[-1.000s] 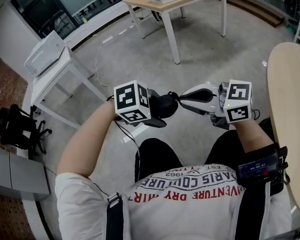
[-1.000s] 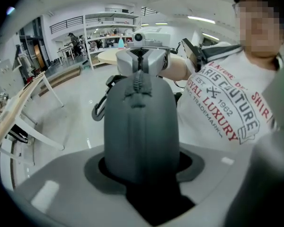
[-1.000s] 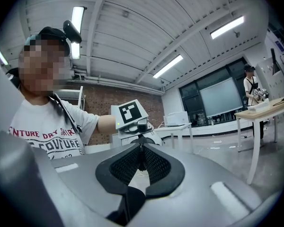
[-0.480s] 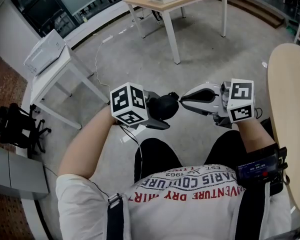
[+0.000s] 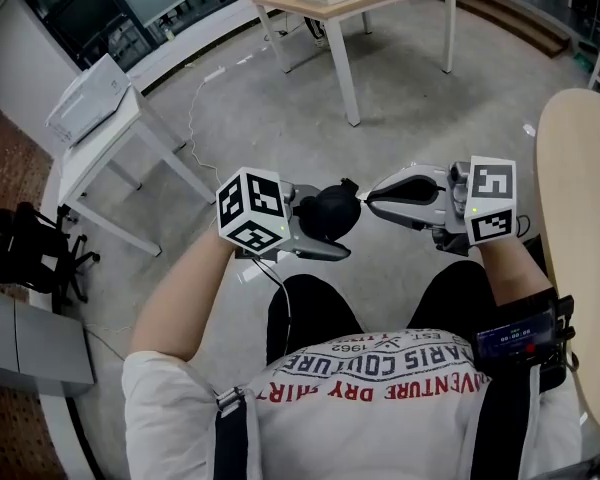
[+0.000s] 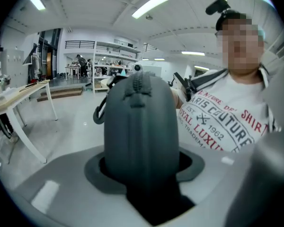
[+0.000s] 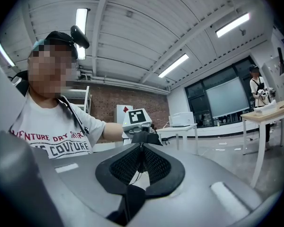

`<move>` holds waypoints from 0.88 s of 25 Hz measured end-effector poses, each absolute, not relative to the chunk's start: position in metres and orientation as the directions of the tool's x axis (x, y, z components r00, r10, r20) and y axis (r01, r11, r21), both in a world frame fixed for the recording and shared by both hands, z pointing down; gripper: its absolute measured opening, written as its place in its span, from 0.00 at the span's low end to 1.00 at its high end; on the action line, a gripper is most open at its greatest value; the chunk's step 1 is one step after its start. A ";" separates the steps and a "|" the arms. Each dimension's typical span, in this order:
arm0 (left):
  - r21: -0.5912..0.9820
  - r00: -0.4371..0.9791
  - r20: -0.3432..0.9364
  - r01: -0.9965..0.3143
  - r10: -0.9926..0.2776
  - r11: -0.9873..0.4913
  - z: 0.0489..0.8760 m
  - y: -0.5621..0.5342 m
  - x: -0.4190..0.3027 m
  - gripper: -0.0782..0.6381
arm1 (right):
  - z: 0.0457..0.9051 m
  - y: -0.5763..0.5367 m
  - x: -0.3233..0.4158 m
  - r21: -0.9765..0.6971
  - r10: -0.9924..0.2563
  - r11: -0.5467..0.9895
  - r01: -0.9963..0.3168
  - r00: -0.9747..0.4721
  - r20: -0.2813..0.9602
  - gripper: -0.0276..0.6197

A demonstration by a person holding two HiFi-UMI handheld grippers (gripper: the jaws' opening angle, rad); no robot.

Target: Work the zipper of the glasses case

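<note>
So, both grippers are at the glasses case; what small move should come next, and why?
Probably draw the right gripper slowly along the zipper line while the left gripper holds firm. The left jaws clamp the glasses case around its body. The right jaws look closed on the zipper pull at the case's end, so the slider seems ready to travel.

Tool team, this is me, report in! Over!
Left tool clamped on glasses case. Right tool pinching the zipper pull at its end. Nothing in the way.
</note>
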State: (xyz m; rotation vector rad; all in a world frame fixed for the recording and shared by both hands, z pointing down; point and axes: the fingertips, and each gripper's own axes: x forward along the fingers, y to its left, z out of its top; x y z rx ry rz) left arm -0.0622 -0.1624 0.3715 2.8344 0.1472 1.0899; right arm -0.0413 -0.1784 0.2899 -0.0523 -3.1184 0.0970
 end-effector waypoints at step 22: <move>0.237 0.942 0.311 0.053 0.128 -0.970 0.327 -0.163 -0.039 0.45 | 0.281 -0.179 -0.036 -0.073 0.037 0.997 0.039 -0.999 -0.029 0.07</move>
